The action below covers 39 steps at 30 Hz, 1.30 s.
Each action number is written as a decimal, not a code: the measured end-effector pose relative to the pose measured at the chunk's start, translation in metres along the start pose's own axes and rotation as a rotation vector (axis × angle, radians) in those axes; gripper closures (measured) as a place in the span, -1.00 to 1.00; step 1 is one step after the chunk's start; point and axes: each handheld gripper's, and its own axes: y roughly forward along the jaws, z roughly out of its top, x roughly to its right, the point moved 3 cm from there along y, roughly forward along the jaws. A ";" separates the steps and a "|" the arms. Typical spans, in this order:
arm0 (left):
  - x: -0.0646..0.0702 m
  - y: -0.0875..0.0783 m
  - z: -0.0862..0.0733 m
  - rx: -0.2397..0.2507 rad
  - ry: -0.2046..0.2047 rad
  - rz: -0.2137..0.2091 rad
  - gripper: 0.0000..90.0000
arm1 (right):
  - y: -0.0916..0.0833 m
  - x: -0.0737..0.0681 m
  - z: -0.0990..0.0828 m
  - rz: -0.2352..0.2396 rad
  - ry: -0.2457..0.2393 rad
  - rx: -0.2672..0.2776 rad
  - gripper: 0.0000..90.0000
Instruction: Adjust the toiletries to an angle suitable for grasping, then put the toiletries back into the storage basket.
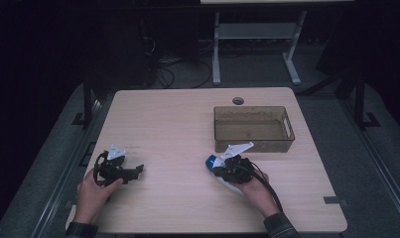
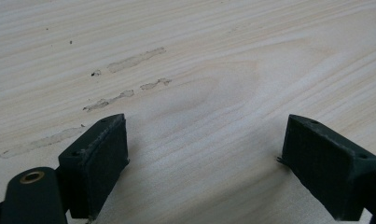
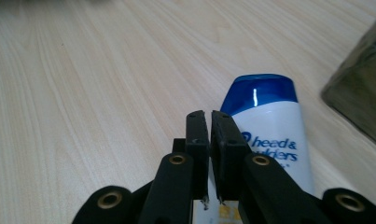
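Observation:
A white shampoo bottle (image 1: 213, 162) with a blue cap lies on its side on the wooden table (image 1: 177, 124), just in front of the brown bin. My right gripper (image 1: 219, 169) hovers right over it. In the right gripper view the bottle (image 3: 269, 126) lies under and to the right of my jaws, its cap pointing away. The right gripper (image 3: 210, 117) is shut down to a thin slit, with nothing pinched between the pads. At the table's left my left gripper (image 1: 138, 171) rests low over bare wood. Its jaws (image 2: 206, 154) stand wide open and empty.
A translucent brown rectangular bin (image 1: 252, 144) stands right of centre, and its corner (image 3: 363, 102) shows near the bottle. A cable hole (image 1: 238, 101) sits near the far edge. Scuff marks (image 2: 129, 60) streak the wood ahead of the left gripper.

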 end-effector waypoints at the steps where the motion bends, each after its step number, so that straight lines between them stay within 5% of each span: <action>1: 0.000 0.000 0.000 0.000 0.000 0.000 -0.71 | -0.002 0.001 0.000 -0.003 0.003 0.004 0.84; 15: 0.000 0.000 0.000 0.003 -0.004 0.000 -0.71 | -0.020 0.015 0.007 -0.102 0.054 0.002 -0.11; 25: 0.000 0.000 0.000 0.003 -0.004 0.000 -0.71 | -0.017 0.023 0.017 -0.134 0.058 -0.059 -0.37; 39: 0.000 0.000 0.000 0.002 -0.004 0.000 -0.71 | 0.009 0.026 0.032 -0.127 0.038 -0.207 -0.49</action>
